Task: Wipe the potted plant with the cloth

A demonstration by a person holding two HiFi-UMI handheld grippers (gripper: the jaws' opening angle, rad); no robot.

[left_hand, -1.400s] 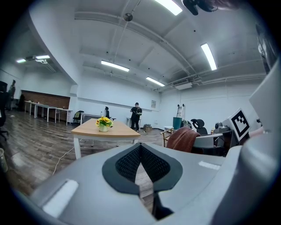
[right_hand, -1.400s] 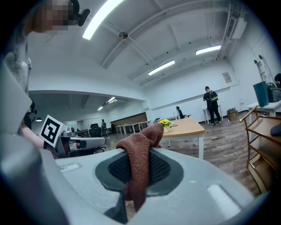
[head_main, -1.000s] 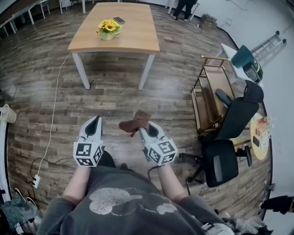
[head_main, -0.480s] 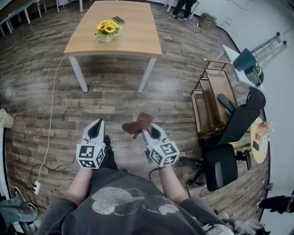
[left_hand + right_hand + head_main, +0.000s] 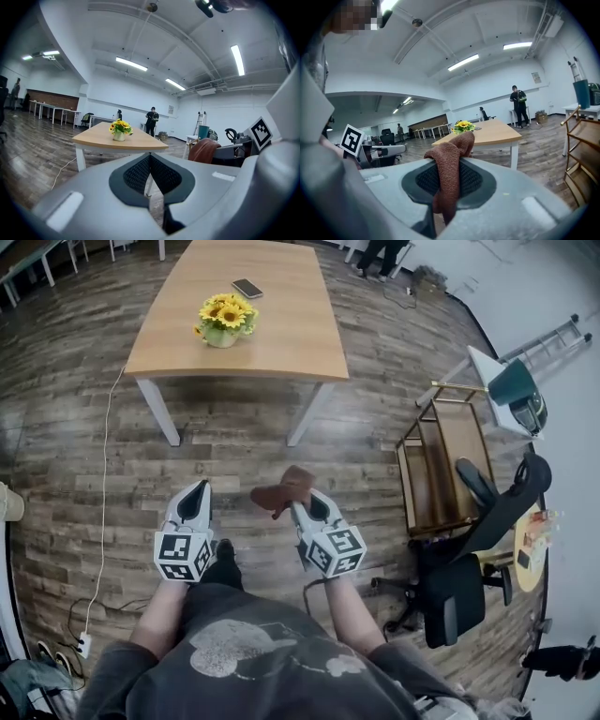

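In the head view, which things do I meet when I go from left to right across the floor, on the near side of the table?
white cable → left gripper → brown cloth → wooden cart

A dark phone (image 5: 247,288) lies at the far end of the wooden surface (image 5: 281,334), and a person (image 5: 375,254) stands just beyond that end. Right of the surface stand a wooden trolley (image 5: 439,460) and, nearer the camera, a black office chair (image 5: 455,592). Left of it a white cable (image 5: 103,493) trails across the plank floor (image 5: 234,465).
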